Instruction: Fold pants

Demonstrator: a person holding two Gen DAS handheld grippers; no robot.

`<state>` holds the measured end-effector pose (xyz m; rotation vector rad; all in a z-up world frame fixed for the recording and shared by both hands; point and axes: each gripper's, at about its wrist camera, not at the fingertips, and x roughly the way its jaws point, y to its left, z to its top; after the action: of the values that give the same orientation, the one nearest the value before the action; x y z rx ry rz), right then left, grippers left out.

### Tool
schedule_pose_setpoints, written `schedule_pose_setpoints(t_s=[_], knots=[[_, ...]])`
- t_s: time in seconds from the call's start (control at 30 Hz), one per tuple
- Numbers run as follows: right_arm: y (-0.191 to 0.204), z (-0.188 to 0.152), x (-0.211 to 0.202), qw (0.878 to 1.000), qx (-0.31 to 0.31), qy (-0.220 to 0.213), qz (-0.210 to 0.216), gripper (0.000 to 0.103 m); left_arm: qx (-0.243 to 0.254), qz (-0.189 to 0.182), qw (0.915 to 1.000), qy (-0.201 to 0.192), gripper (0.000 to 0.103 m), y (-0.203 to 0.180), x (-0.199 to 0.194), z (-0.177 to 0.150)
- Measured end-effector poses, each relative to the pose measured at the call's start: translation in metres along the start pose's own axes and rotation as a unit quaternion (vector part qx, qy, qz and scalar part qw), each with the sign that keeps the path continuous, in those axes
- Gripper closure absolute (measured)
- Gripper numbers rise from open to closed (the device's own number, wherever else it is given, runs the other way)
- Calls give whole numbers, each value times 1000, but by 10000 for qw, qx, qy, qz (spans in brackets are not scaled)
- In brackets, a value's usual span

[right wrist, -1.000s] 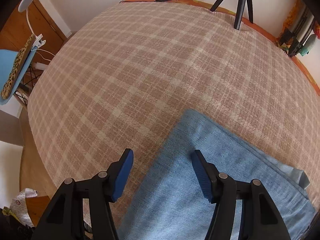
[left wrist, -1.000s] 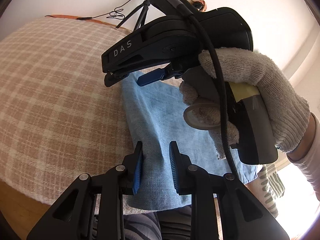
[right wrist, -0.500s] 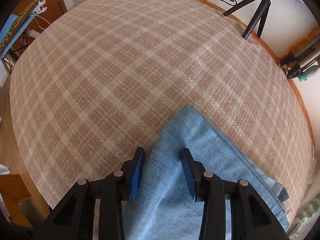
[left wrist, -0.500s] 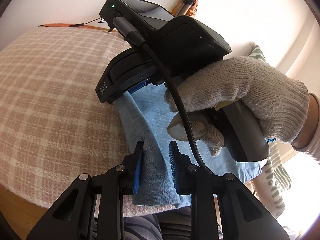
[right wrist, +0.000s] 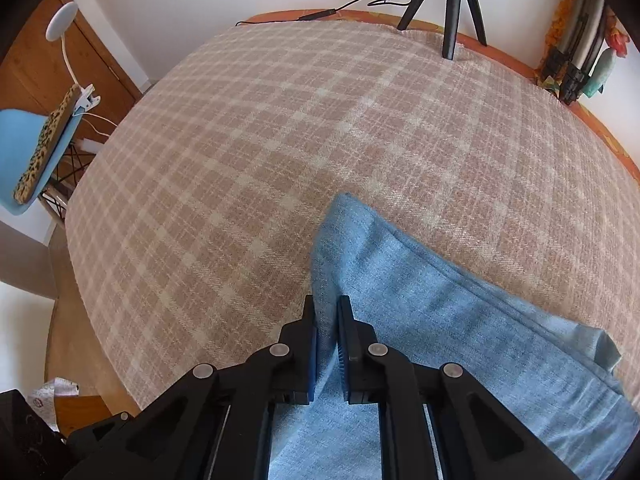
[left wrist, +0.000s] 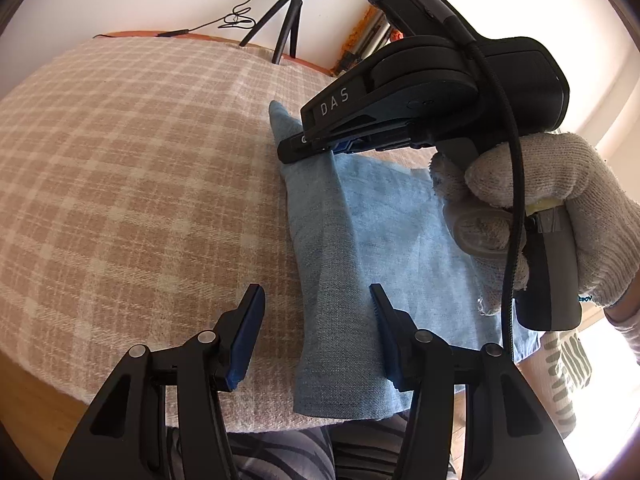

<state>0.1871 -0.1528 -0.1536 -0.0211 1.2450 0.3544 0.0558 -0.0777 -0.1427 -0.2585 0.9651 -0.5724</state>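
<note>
Setting: a room in a home, arranged for recording. Ahead of the right gripper (right wrist: 326, 344), a plaid tablecloth (right wrist: 280, 152) covers a round table. Beyond it stands a tripod (right wrist: 452, 0). To the left are a blue chair (right wrist: 36, 148), a clip-on lamp (right wrist: 64, 40) and a wooden door (right wrist: 36, 76).

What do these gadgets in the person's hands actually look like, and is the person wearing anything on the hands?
Each gripper is black plastic: the left gripper and right gripper have two fingers with ridged blue pads and silver rivets. The right one has white "DAS" lettering, a green light and a braided black cable. The right hand wears a knitted off-white glove.
</note>
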Motion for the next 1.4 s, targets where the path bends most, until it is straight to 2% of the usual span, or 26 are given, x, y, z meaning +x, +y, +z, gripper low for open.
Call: schedule_pose_setpoints(t_s=[0.1, 0.17, 0.23, 0.33, 0.57, 0.8, 1.13, 1.4], knots=[[0, -5, -6, 9994, 232, -136, 204, 98, -112, -144, 9998, -3, 52, 2, 3, 0], [-4, -8, -12, 9988, 329, -218, 305, 98, -137, -180, 9997, -72, 59, 2, 3, 0], [-8, -10, -17, 9979, 412, -299, 408, 98, -86, -248, 9996, -56, 77, -1, 3, 1], [-18, -16, -30, 9958, 530, -484, 573, 99, 108, -340, 9993, -143, 83, -13, -4, 3], [-54, -32, -74, 9864, 936, -1008, 899, 99, 519, -772, 9952, -290, 85, -50, -13, 18], [-98, -55, -116, 9754, 1300, -1523, 920, 99, 1041, -1226, 9869, -125, 85, -99, -4, 27], [-167, -108, -158, 9595, 1843, -1997, 741, 100, 1564, -1809, 9706, 281, 85, -169, 26, 24], [-226, -157, -180, 9445, 2421, -2158, 519, 100, 2014, -2026, 9566, 582, 85, -222, 55, 16]])
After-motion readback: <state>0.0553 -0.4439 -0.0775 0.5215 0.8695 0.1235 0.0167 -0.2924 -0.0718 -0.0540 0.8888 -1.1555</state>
